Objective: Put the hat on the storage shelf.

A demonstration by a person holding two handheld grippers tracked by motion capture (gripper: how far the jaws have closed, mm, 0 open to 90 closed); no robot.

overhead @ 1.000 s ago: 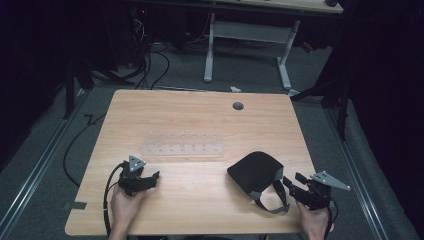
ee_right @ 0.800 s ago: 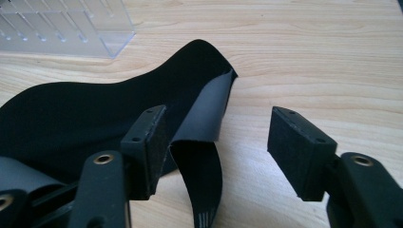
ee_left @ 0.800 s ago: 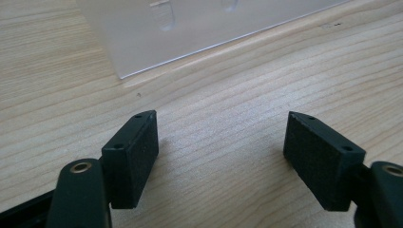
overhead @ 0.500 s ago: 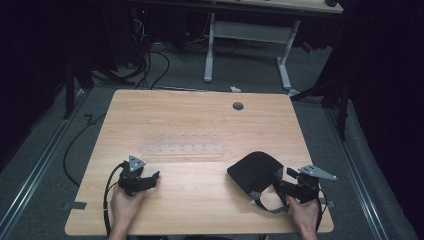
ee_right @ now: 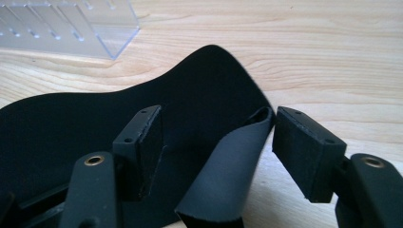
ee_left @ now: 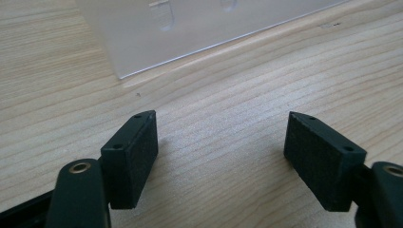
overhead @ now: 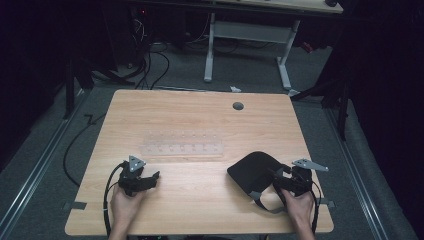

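- One bench (overhead: 200,120), wide bare wood behind a clear rack (overhead: 182,146).
- One black eye mask (overhead: 252,170) near the right front edge, strap (ee_right: 228,171) between the right claw (ee_right: 216,142)'s spread jaws, just opened.
- Left claw (ee_left: 221,147) apart, nothing between.

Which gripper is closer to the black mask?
The right gripper. Its open fingers sit over the edge of the black mask, with the strap between them. The left gripper rests far across the table.
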